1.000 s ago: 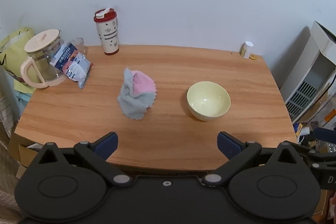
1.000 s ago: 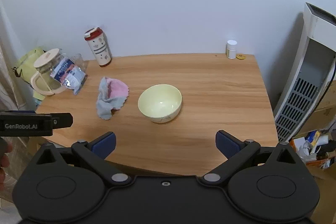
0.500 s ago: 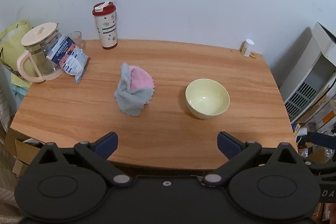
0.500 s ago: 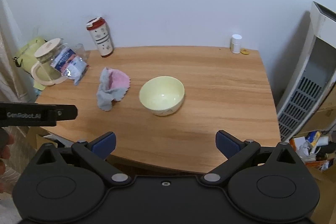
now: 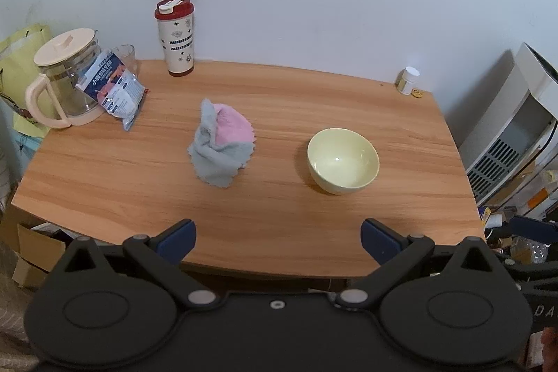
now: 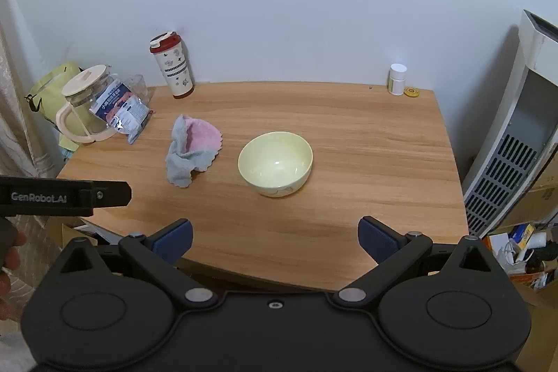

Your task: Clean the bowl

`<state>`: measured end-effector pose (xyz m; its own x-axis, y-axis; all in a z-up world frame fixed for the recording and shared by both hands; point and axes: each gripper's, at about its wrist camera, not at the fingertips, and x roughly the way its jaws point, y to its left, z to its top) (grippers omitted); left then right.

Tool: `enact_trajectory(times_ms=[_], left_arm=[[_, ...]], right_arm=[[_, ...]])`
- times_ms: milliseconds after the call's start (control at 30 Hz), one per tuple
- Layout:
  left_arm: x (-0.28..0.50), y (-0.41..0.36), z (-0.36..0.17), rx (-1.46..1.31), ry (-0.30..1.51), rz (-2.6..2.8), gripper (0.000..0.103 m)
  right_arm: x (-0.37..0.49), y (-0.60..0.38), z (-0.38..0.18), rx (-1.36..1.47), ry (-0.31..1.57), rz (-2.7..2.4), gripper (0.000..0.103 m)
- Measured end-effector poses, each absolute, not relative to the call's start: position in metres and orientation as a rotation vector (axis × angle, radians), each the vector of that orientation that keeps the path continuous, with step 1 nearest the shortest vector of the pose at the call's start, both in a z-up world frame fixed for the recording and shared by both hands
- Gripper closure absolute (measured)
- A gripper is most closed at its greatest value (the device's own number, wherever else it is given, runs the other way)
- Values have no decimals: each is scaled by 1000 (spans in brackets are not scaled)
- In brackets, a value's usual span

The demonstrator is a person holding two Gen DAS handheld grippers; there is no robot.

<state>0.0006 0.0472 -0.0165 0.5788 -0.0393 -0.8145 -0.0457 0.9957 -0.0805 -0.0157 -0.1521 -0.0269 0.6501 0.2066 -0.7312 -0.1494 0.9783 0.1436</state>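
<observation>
A pale yellow bowl [image 5: 343, 160] stands upright on the wooden table [image 5: 279, 232], right of centre; it also shows in the right wrist view [image 6: 275, 163]. A crumpled grey and pink cloth [image 5: 221, 143] lies to its left, also seen in the right wrist view [image 6: 191, 150]. My left gripper [image 5: 278, 241] is open and empty, above the table's near edge. My right gripper [image 6: 275, 239] is open and empty, also above the near edge, with the bowl ahead of it. The left gripper's body [image 6: 62, 194] shows at the left of the right wrist view.
A red-lidded tumbler [image 5: 175, 37] stands at the back. A glass jug with a cream lid [image 5: 62, 82], a glass and a blue packet [image 5: 117, 89] sit at the back left. A small white bottle [image 5: 408, 81] is at the back right. A white appliance [image 6: 516, 142] stands right of the table.
Both grippers have moved forward toward the table, so the bowl and cloth look a little nearer. Both stay open. Nothing on the table has moved.
</observation>
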Motion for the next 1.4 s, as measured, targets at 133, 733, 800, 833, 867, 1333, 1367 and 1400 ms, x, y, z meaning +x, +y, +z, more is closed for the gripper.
enact_trajectory(times_ms=[133,733,800,833,867,1333,1367,1400], left_arm=[[-1,50,-17,-121,946,-37,0],[7,53,-26,-120,948,-42,0],[10,53,-29,-116,951,-43,0],[13,54,-31,-112,954,-42,0],[16,55,-33,-107,956,-45,1],[106,73,-83,-110,1004,-217,1],[112,74,-87,-109,1004,-232,1],[118,74,-92,-113,1006,-251,2]], right_arm=[[-17,-153,-27,86,840,201,0],[-24,-164,-16,111,688,113,3],[-23,-164,-19,105,701,111,3],[-23,-165,-20,101,706,112,3],[-20,-162,-21,88,710,106,3],[36,-150,-41,150,780,-1,1],[43,-150,-43,171,787,-13,1],[46,-150,-45,177,796,-20,1]])
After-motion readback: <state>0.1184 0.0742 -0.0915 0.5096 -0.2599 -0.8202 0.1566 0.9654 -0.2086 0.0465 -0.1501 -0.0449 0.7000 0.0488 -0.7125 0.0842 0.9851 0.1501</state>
